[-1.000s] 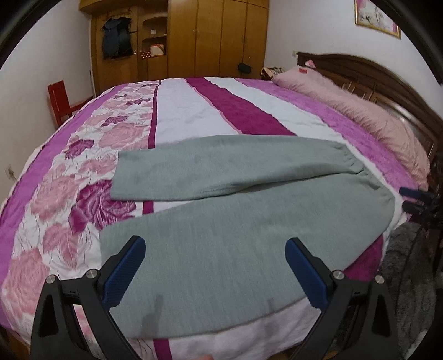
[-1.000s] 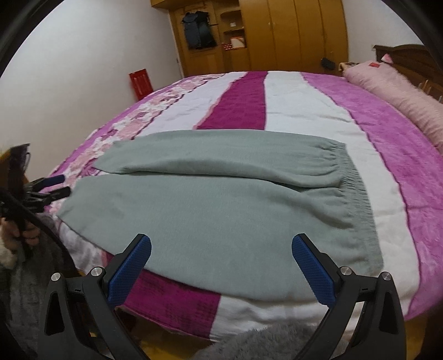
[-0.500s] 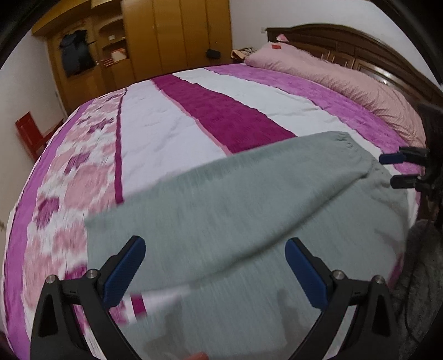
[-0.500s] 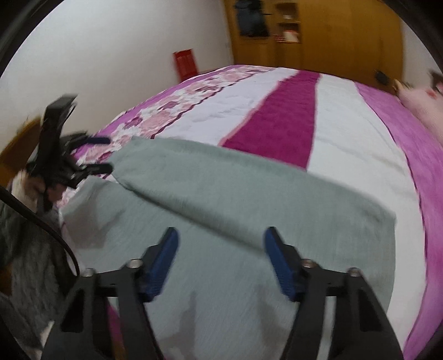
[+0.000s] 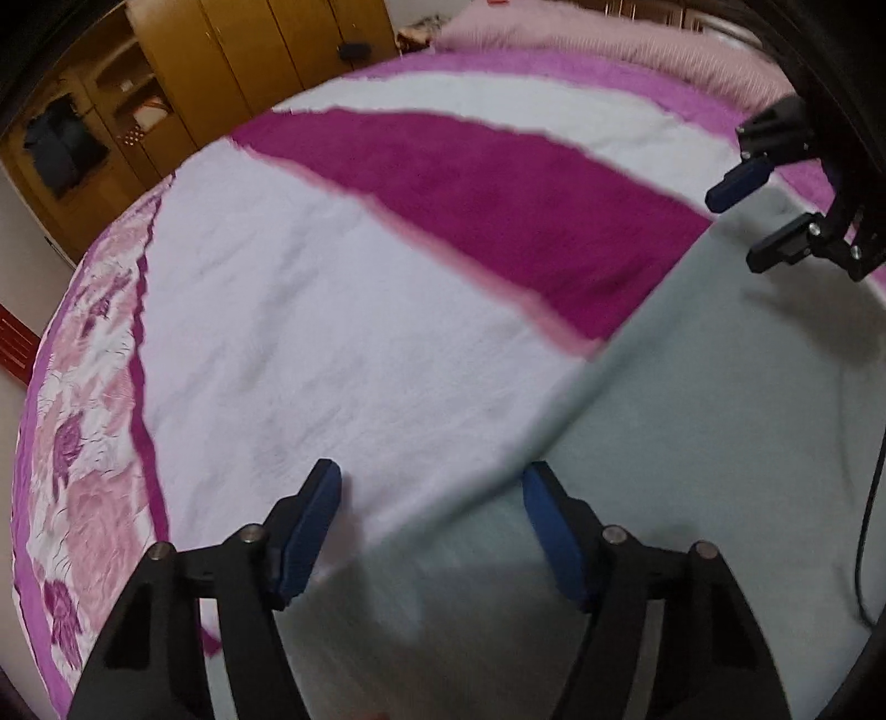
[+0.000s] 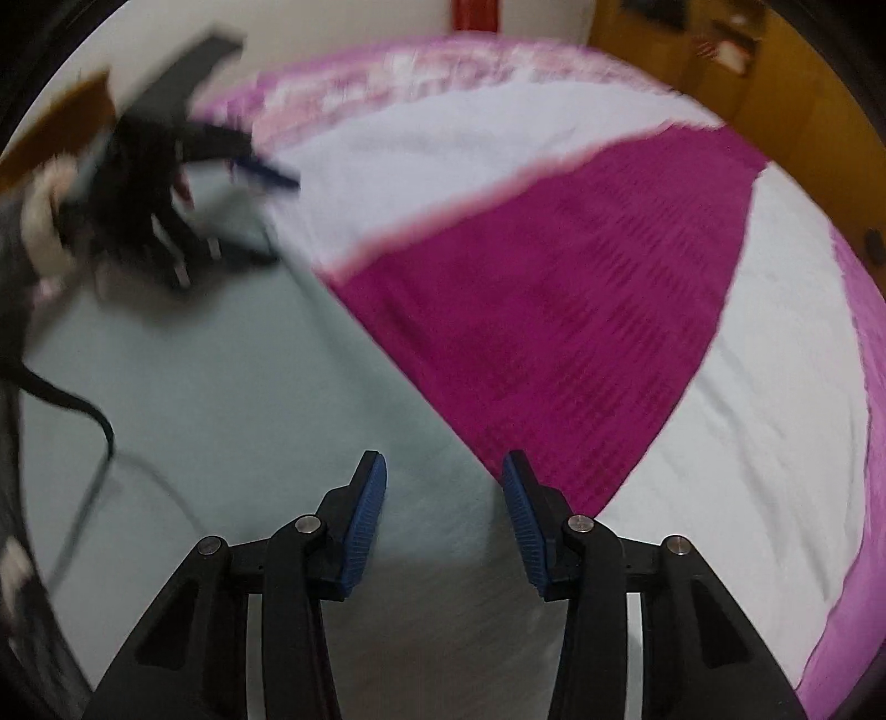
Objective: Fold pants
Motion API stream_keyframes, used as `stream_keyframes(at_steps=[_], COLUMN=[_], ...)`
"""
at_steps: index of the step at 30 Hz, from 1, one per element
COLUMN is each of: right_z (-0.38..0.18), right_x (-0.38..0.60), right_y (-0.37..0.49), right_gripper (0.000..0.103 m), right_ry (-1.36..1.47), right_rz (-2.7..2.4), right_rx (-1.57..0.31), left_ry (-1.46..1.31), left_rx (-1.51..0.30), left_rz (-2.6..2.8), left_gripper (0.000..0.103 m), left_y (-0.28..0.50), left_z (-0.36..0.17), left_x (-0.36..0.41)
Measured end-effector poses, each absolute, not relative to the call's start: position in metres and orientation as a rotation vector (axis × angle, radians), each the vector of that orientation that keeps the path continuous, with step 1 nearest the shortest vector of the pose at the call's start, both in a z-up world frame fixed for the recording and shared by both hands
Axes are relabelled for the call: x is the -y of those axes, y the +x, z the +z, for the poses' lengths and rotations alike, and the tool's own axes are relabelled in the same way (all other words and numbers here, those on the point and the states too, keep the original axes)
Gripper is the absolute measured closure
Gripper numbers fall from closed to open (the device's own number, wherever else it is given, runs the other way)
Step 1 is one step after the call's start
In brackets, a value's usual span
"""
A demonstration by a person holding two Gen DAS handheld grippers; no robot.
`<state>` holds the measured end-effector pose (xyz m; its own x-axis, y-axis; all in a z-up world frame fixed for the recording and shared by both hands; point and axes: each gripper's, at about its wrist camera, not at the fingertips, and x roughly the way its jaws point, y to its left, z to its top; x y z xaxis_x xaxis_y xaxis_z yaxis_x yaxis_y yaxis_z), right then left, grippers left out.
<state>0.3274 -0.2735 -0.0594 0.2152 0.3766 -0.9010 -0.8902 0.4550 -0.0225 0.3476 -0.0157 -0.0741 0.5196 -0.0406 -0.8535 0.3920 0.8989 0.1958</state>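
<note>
Both hand-held grippers dropped low over pants [image 5: 692, 443] lying diagonally across bedspread [image 5: 332, 310].

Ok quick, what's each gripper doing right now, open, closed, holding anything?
Left gripper: open, empty, low over the far edge of the grey pants.
Right gripper: open, narrower gap, nothing held, over the pants' edge too.

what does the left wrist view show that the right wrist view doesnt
Only the left wrist view shows the pink pillow at the head of the bed and the open wardrobe shelves. Only the right wrist view shows the person's hand holding the left gripper, and a red object against the wall. Both show the grey pants, the striped bedspread, the wooden wardrobe, and the right gripper, open over the pants' far edge.
</note>
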Motion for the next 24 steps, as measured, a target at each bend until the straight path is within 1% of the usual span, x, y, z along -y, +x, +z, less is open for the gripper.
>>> stream_keyframes(at_steps=[3, 5, 7, 8, 9, 11, 12, 13, 15, 17, 18, 20, 24], right_z=[-0.073, -0.074, -0.075, -0.075, -0.074, -0.072, -0.071, -0.070, -0.068, -0.065, -0.064, -0.060, -0.059], right_x=[0.272, 0.272, 0.272, 0.271, 0.269, 0.266, 0.264, 0.262, 0.259, 0.257, 0.256, 0.255, 0.253], right_y=[0.339, 0.344, 0.345, 0.345, 0.343, 0.338, 0.333, 0.331, 0.325, 0.318, 0.315, 0.305, 0.292], right_gripper=[0.063, 0.063, 0.065, 0.070, 0.078, 0.087, 0.091, 0.093, 0.097, 0.099, 0.099, 0.100, 0.100], right_ry=[-0.648, -0.634, -0.634, -0.642, -0.648, -0.672, -0.701, -0.719, -0.762, -0.795, -0.811, -0.847, -0.916], right_rz=[0.961, 0.973, 0.982, 0.992, 1.002, 1.005, 0.997, 0.992, 0.977, 0.958, 0.943, 0.913, 0.845], right_rx=[-1.021, -1.022, -1.033, -1.033, -1.030, -1.018, -1.001, -0.990, -0.962, -0.931, -0.913, -0.884, -0.881], left_ry=[0.365, 0.353, 0.359, 0.371, 0.383, 0.411, 0.412, 0.404, 0.388, 0.479, 0.513, 0.533, 0.482], left_rx=[-0.988, -0.991, -0.989, -0.984, -0.980, -0.977, -0.976, -0.981, -0.994, -0.951, -0.940, -0.922, -0.920], left_rz=[-0.290, -0.290, -0.290, -0.294, -0.299, -0.325, -0.331, -0.340, -0.403, -0.420, -0.420, -0.419, -0.421], left_gripper=[0.026, 0.026, 0.026, 0.026, 0.026, 0.026, 0.028, 0.033, 0.077, 0.090, 0.095, 0.098, 0.099], left_y=[0.353, 0.352, 0.349, 0.346, 0.342, 0.339, 0.336, 0.335, 0.332, 0.322, 0.319, 0.315, 0.316], left_z=[-0.077, -0.078, -0.079, -0.078, -0.076, -0.077, -0.076, -0.076, -0.074, -0.073, -0.073, -0.072, -0.065], left_x=[0.004, -0.001, -0.002, -0.001, 0.002, 0.001, 0.002, 0.001, 0.002, 0.012, 0.015, 0.017, 0.011])
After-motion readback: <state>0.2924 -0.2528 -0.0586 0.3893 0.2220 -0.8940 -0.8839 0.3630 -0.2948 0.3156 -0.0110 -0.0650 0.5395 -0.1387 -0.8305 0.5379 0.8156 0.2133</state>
